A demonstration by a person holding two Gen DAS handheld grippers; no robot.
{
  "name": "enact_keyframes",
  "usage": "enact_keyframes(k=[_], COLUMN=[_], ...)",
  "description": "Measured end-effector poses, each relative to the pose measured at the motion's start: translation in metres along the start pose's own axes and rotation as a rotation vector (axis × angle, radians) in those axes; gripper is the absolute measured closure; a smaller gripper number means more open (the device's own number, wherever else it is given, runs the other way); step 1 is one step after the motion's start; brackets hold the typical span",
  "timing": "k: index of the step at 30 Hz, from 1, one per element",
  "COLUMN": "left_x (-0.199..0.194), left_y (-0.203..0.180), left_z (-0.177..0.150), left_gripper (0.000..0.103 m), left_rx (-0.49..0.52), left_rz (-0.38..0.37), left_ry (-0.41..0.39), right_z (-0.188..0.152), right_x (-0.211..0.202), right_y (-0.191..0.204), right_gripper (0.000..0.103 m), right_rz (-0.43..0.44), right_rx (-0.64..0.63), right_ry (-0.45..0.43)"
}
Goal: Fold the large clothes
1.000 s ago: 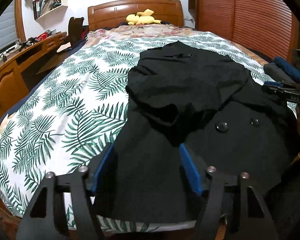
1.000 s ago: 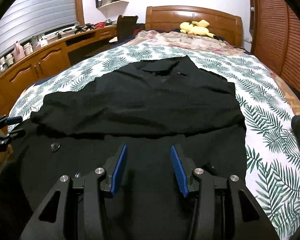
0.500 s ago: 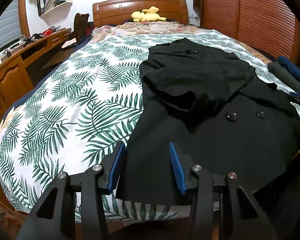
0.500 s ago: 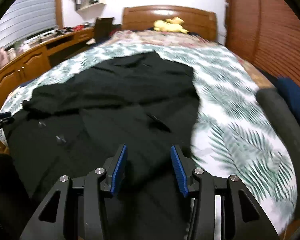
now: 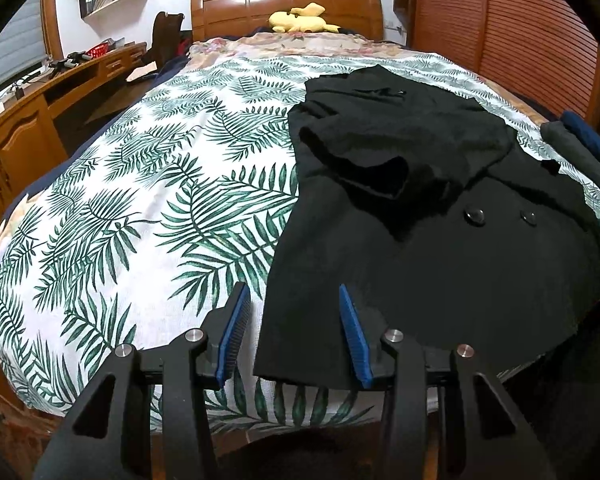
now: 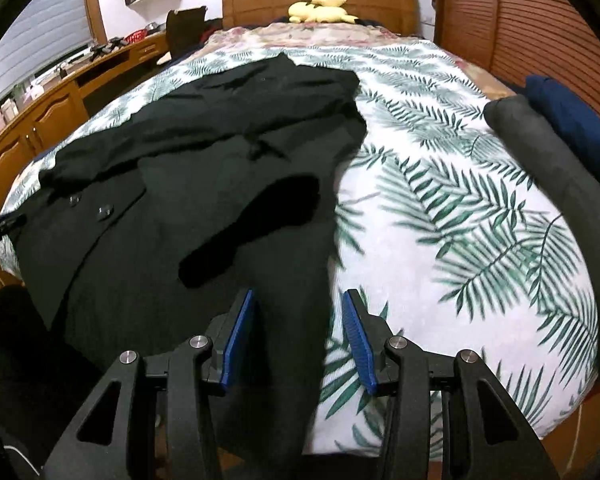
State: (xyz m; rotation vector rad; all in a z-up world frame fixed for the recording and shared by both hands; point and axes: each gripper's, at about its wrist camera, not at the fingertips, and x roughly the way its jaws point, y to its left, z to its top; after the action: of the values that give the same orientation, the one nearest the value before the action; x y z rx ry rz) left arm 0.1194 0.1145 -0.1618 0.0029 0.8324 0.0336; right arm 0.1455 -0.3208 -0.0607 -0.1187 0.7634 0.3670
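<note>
A black coat (image 5: pixel 440 248) of thick, matte, slightly fuzzy cloth lies spread on the bed (image 5: pixel 148 184), near its foot end, with its collar end toward the headboard (image 5: pixel 286 4). One sleeve is folded across the chest in a soft, rumpled roll, and two round glossy buttons (image 5: pixel 474 215) sit side by side below that roll. The hem reaches the bed's foot edge; in the right wrist view a strip of the coat (image 6: pixel 220 184) hangs over that edge.

The left gripper (image 5: pixel 296 334) hovers at the foot of the bed over the coat's near left corner, its flat, ribbed blue pads (image 5: pixel 352 334) standing apart with the cloth's edge seen between them but not pinched. The right gripper (image 6: pixel 298 338) sits at the coat's right edge, its jaws likewise parted and clamping nothing; dark cloth and leaf print both show in the gap.

The bed's cover is white, smooth and printed with green fern fronds. Toward the headboard lies a floral blanket (image 5: pixel 292 42), and a limp yellow plush toy (image 5: pixel 300 20) rests against the polished wooden headboard. On the right of the bed lie a grey roll (image 6: pixel 556 168) and a navy bundle (image 6: pixel 572 120) of fabric. Left of the bed runs a wooden desk (image 5: pixel 32 120) with panelled doors; right of it stands a slatted wooden wall (image 5: pixel 512 36).
</note>
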Motion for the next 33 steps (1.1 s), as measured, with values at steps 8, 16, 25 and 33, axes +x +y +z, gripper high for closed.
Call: enact_keyframes(k=[8, 16, 25, 33], left_x=[0.003, 0.001, -0.005, -0.019], left_y=[0.004, 0.006, 0.012, 0.005], left_z=[-0.003, -0.006, -0.016, -0.001], left_gripper=[0.056, 0.056, 0.058, 0.098], left_rx=[-0.011, -0.018, -0.054, -0.041], left_rz=[-0.009, -0.017, -0.038, -0.114], left_ry=[0.002, 0.002, -0.004, -0.022], right_z=[0.002, -0.005, -0.012, 0.005], right_x=[-0.002, -0.003, 0.002, -0.014], right_y=[0.011, 0.010, 0.013, 0.009], right_gripper=[0.067, 0.067, 0.067, 0.099], right_rz=[0.076, 0.110, 0.120, 0.160], right_rx=[-0.031, -0.016, -0.014, -0.013], right_ry=[0.004, 0.006, 0.029, -0.060])
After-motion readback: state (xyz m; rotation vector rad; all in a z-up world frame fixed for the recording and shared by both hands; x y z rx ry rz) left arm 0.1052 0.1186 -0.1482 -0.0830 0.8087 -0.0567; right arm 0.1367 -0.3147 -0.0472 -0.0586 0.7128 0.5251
